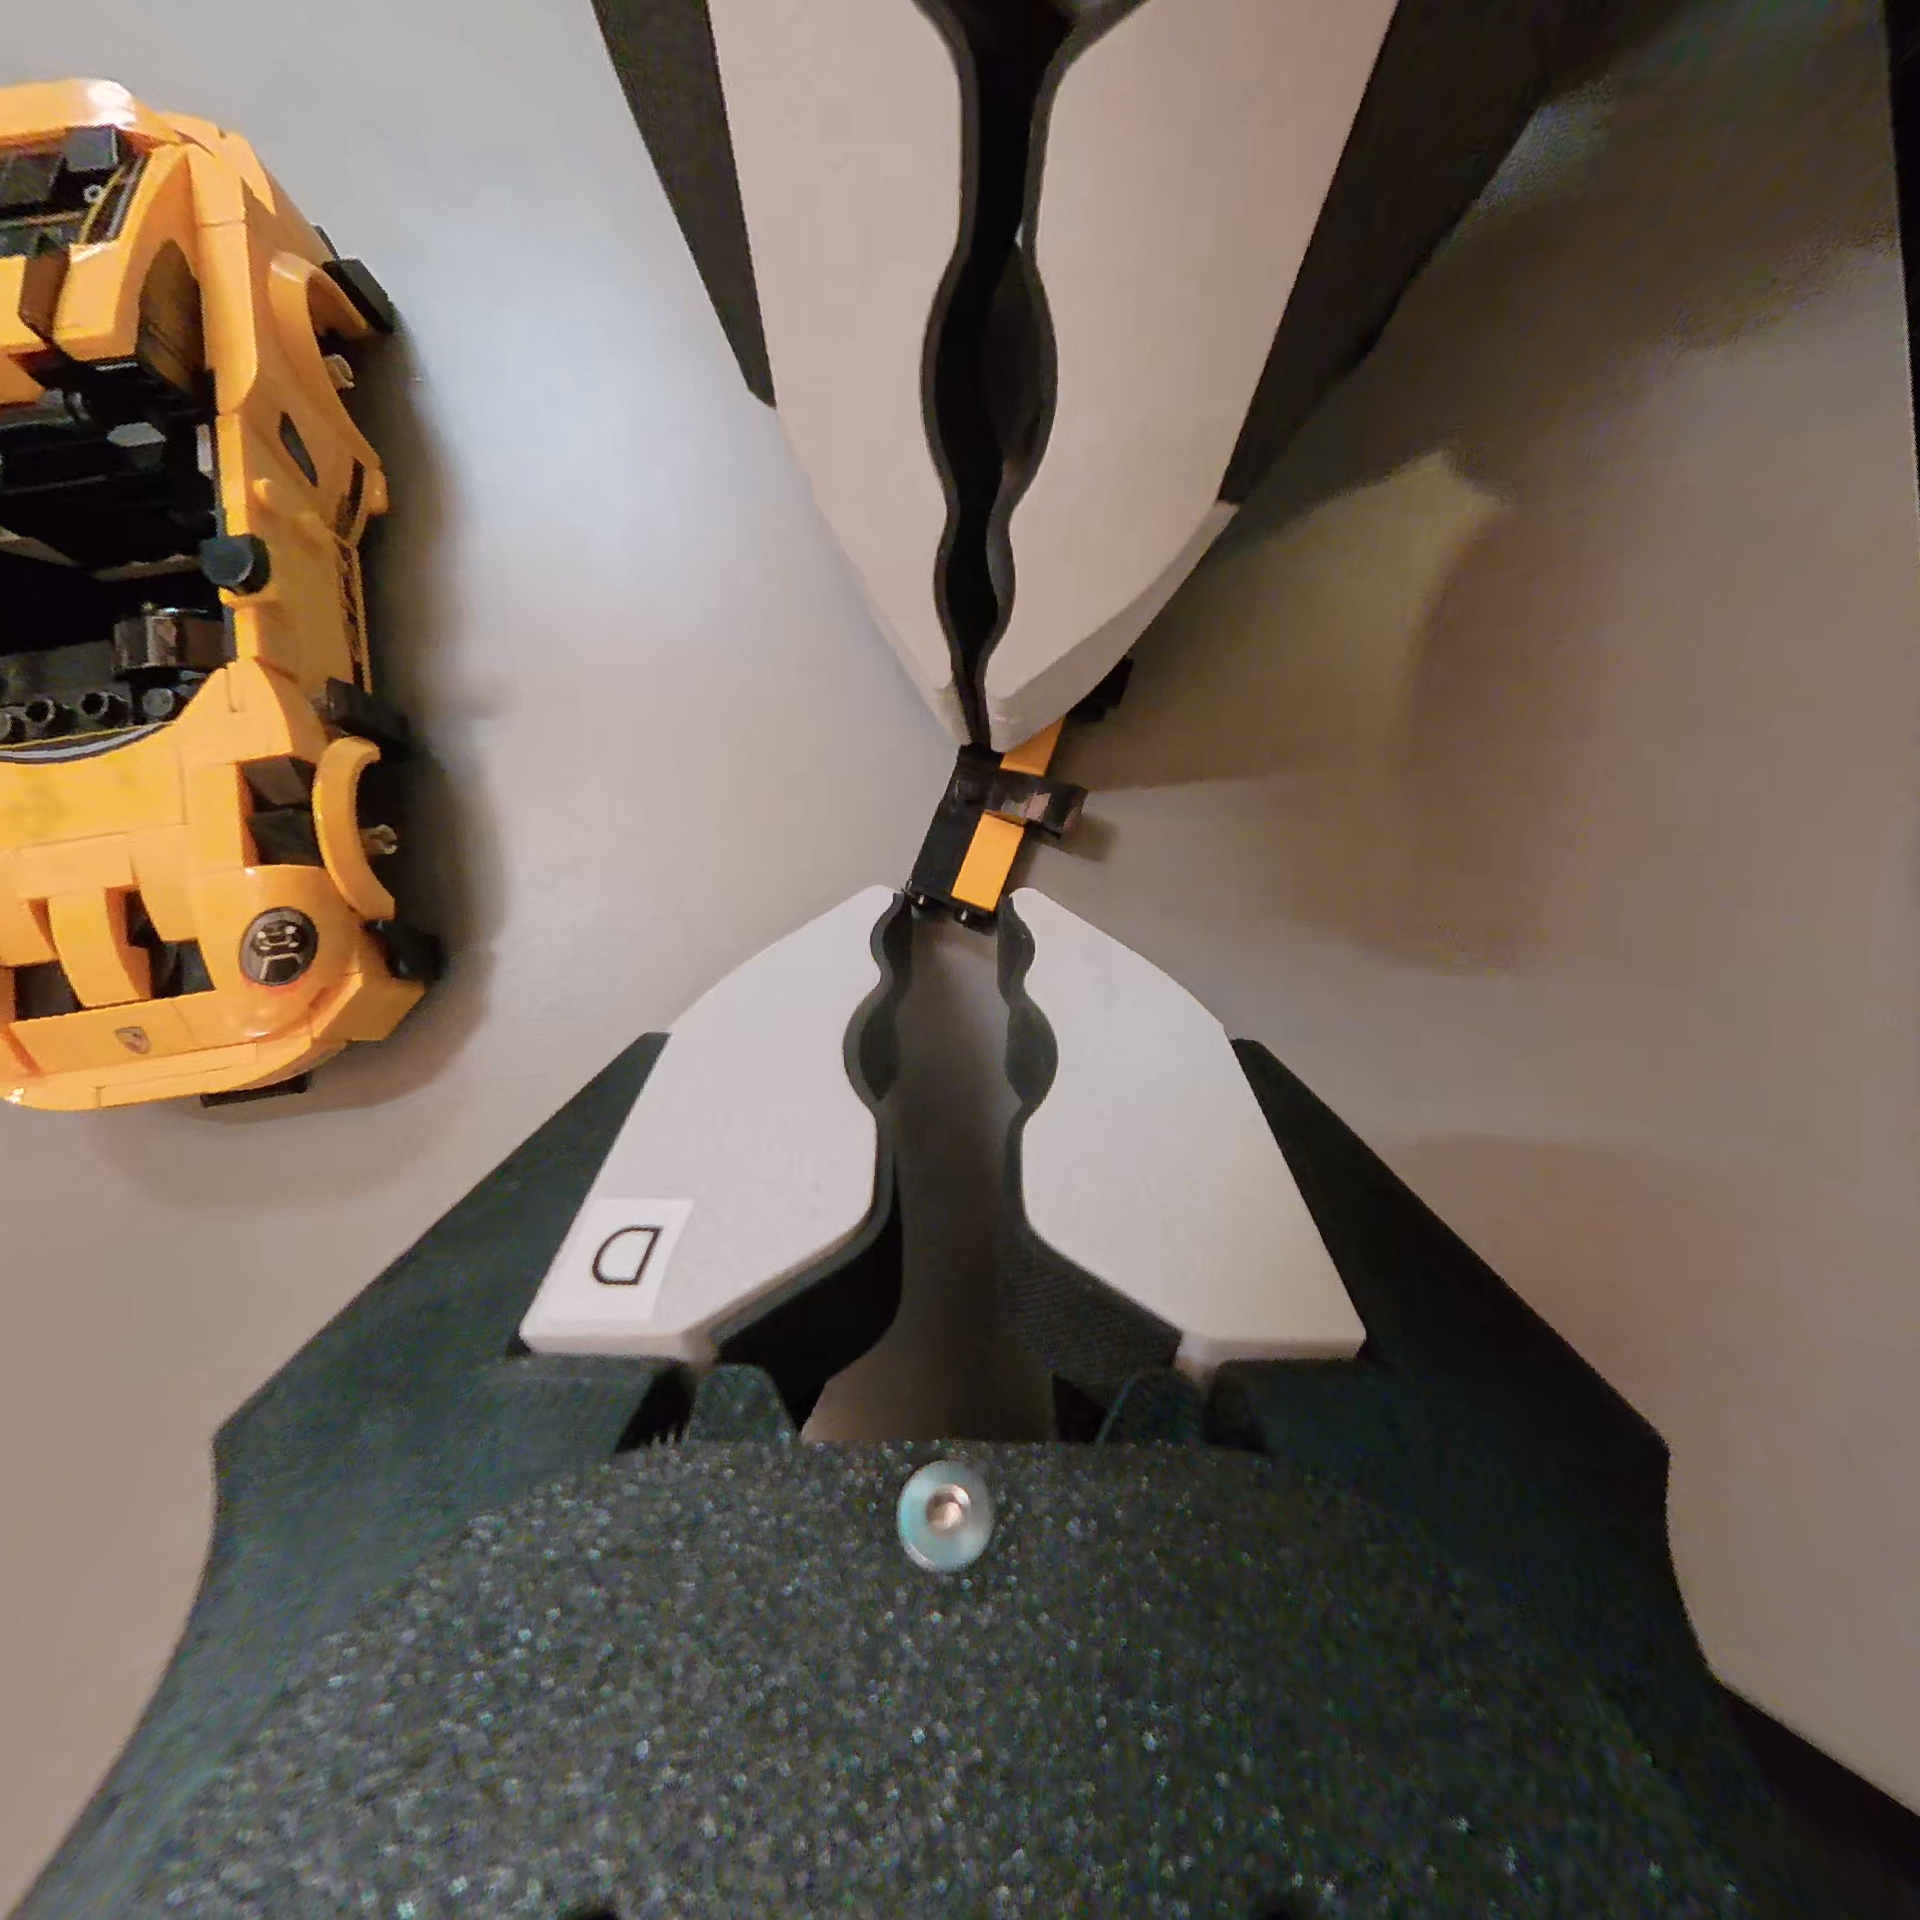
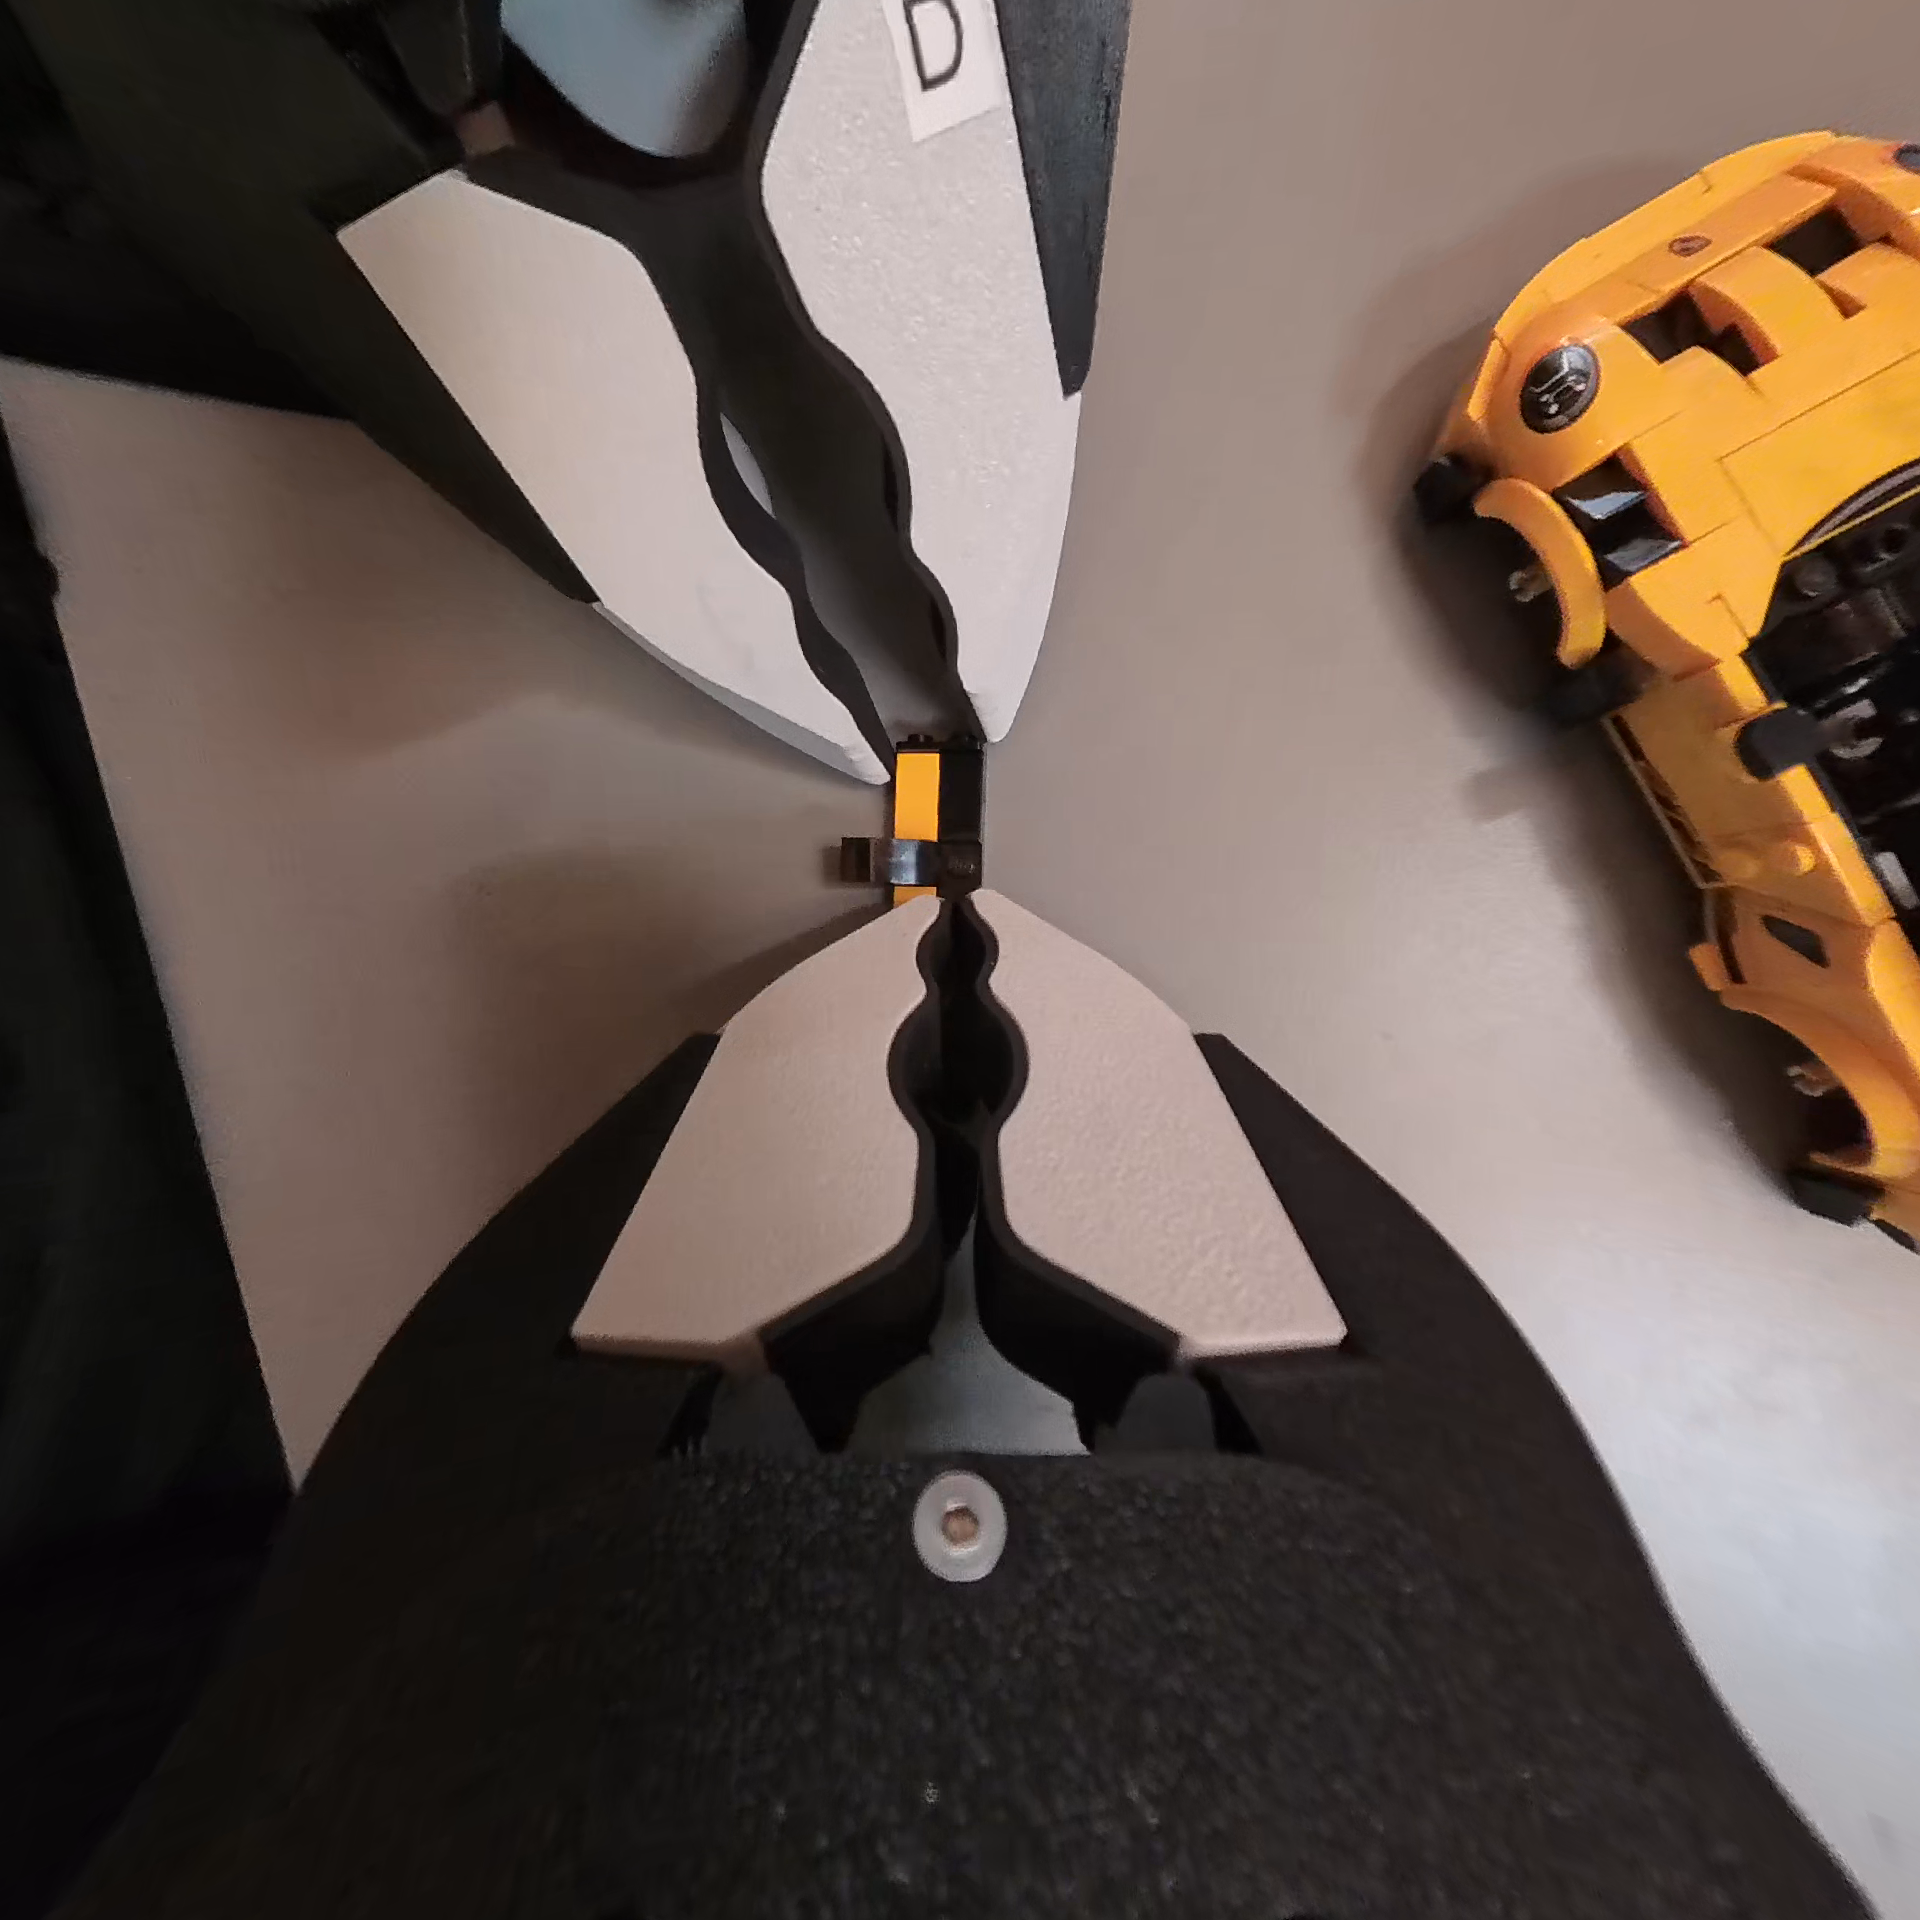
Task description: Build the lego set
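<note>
A small yellow and black lego piece [image 1: 987, 842] is held above the pale table between both grippers. My left gripper [image 1: 951, 906] grips its near end, with the jaws a piece's width apart. My right gripper [image 1: 982, 727] comes from the opposite side and is shut on the far end. In the right wrist view the piece [image 2: 920, 810] sits between my right gripper [image 2: 945, 904] and the left gripper [image 2: 935, 746]. A black clip sticks out sideways from the piece. The partly built yellow lego car [image 1: 187, 623] lies on the table to the left, and it also shows in the right wrist view [image 2: 1714, 623].
The pale grey table [image 1: 644, 520] lies beneath the grippers. A dark area [image 2: 94, 1039] runs along the left edge of the right wrist view. The grippers are tip to tip, or close to it.
</note>
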The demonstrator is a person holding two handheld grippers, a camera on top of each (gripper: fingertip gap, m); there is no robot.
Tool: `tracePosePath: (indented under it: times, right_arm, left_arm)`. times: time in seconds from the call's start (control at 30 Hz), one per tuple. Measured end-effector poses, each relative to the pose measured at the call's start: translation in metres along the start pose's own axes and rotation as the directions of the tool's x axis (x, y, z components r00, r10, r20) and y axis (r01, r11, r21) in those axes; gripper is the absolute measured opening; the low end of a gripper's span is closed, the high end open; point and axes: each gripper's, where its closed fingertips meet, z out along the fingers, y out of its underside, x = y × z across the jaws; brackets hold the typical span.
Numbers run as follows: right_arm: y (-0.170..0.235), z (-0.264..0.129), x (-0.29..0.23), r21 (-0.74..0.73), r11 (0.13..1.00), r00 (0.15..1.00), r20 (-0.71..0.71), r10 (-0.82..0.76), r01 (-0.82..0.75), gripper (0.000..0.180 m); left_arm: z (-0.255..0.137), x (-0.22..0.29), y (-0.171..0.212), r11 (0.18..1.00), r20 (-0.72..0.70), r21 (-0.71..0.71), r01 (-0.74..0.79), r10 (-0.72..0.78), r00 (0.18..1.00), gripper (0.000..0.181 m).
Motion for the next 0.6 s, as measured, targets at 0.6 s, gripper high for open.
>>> tracePosePath:
  times: [0.6]
  right_arm:
    - [0.042,-0.065,0.064,0.222,0.97,0.965,-0.214,0.15,-0.102,0.022]
  left_arm:
    - [0.005,-0.002,-0.006,0.999,0.005,0.047,-0.007,0.007,1.0,0.019]
